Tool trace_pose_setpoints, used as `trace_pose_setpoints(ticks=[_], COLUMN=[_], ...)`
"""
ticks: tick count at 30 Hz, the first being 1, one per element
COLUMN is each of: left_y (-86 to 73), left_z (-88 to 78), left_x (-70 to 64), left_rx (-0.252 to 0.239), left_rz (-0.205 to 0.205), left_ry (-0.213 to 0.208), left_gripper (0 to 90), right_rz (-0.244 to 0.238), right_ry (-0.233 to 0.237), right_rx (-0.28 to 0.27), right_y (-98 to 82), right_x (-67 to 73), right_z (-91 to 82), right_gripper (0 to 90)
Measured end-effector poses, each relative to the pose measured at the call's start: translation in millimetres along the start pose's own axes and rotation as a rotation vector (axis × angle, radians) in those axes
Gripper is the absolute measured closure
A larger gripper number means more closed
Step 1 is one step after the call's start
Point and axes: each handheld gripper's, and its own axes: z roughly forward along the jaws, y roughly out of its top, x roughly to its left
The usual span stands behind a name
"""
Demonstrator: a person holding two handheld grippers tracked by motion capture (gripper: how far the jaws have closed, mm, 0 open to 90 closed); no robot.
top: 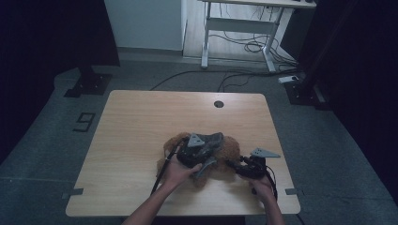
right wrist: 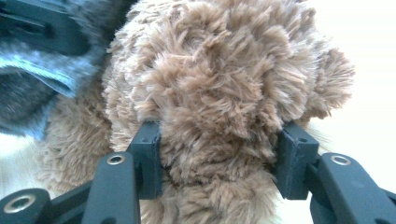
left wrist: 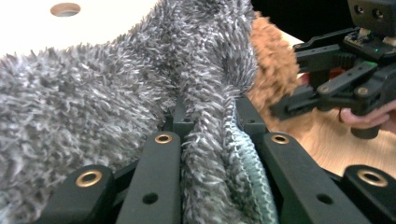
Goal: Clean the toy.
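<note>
A brown fluffy plush cloth lies on the wooden table near its front right. Over it is draped a grey fluffy cloth with a pale teal stitched edge. My left gripper is shut on a fold of the grey cloth, which fills the gap between its jaws. My right gripper comes in from the right. Its jaws press on both sides of a thick lump of the brown plush. In the left gripper view the right gripper sits against the brown plush.
A round cable hole sits near the table's far edge. Bare wood spreads to the left and behind the cloths. Beyond the table stand a white desk frame and loose cables on the floor.
</note>
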Motion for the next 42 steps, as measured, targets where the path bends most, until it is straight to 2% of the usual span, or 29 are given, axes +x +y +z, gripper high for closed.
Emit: trace_pose_setpoints(ticks=[1,4,6,9,10,14,18,22,23,24,25,26,27,28,29,33,34,35,36,40,41,42], left_y=[-5.8,-11.9,-18.6,-23.1,-27.6,-33.2,-39.1,-43.9,-50.0,-50.0,-59.1,-59.1,-72.0,-76.7,-78.0,-73.3,-71.2,-63.9,-63.9,-41.0,-27.0,-19.6], left_z=[-10.2,-20.9,-32.6,-39.0,-43.6,-48.4,-57.4,-62.3,-61.8,-61.8,-56.3,-56.3,-48.4,-48.0,-49.4,-51.5,-53.0,-58.2,-58.2,-68.3,-70.6,-70.6], left_x=[5.6,13.3,25.0,32.8,39.4,45.1,54.5,63.0,69.9,69.9,78.5,78.5,87.2,90.1,91.6,90.6,90.7,90.8,90.8,88.4,83.2,80.0], left_rx=[-0.014,-0.023,-0.034,-0.027,-0.022,-0.017,-0.023,-0.017,0.0,0.0,0.05,0.05,0.076,0.051,0.04,0.043,0.036,0.01,0.01,-0.051,-0.071,-0.079], left_rz=[-0.011,-0.02,-0.049,-0.062,-0.072,-0.076,-0.087,-0.106,-0.128,-0.128,-0.156,-0.156,-0.189,-0.223,-0.238,-0.225,-0.227,-0.23,-0.23,-0.22,-0.195,-0.178], left_ry=[0.014,0.032,0.051,0.057,0.067,0.083,0.139,0.168,0.183,0.183,0.201,0.201,0.185,0.158,0.144,0.148,0.144,0.135,0.135,0.111,0.105,0.1], left_gripper=[75.0,75.0,75.0,75.0,75.0,75.0,75.0,74.8,74.8,74.8,74.8,74.8,74.8,74.7,74.7,74.7,74.7,74.7,74.7,74.8,74.8,74.8], right_rz=[-0.001,-0.001,0.001,-0.001,-0.002,-0.002,0.005,0.007,0.008,0.008,0.009,0.009,0.011,0.01,0.01,0.012,0.015,0.015,0.015,0.01,0.007,0.007], right_ry=[0.0,0.003,0.004,0.005,0.008,0.011,0.011,0.012,0.013,0.013,0.012,0.012,0.01,0.01,0.011,0.011,0.012,0.011,0.011,0.011,0.012,0.013], right_rx=[0.003,0.003,0.001,0.002,0.001,0.001,-0.003,-0.002,-0.002,-0.002,-0.001,-0.001,-0.001,0.0,-0.002,-0.002,-0.004,-0.003,-0.001,0.001,0.002,0.002], right_y=[0.0,0.0,-0.1,0.0,0.0,0.0,-0.2,-0.3,-0.4,-0.4,-0.5,-0.5,-0.9,-1.1,-1.4,-1.4,-1.5,-1.6,-1.6,-1.7,-1.7,-1.8], right_x=[-0.1,-0.4,-0.3,-0.3,0.1,0.6,0.4,-0.2,-0.5,-0.5,-0.7,-0.7,-1.3,-1.5,-1.7,-2.0,-2.3,-2.3,-2.4,-2.9,-3.2,-3.3], right_z=[-0.3,-0.4,-0.3,-0.4,-0.3,-0.1,0.1,-0.1,-0.2,-0.2,-0.2,-0.2,-0.1,-0.2,-0.2,0.0,0.0,-0.1,-0.4,-0.6,-0.8,-0.8], right_gripper=[45.5,45.4,45.5,45.5,45.4,45.4,45.4,45.5,45.5,45.5,45.5,45.5,45.7,45.7,45.7,45.7,45.7,45.7,45.7,45.7,45.7,45.7])
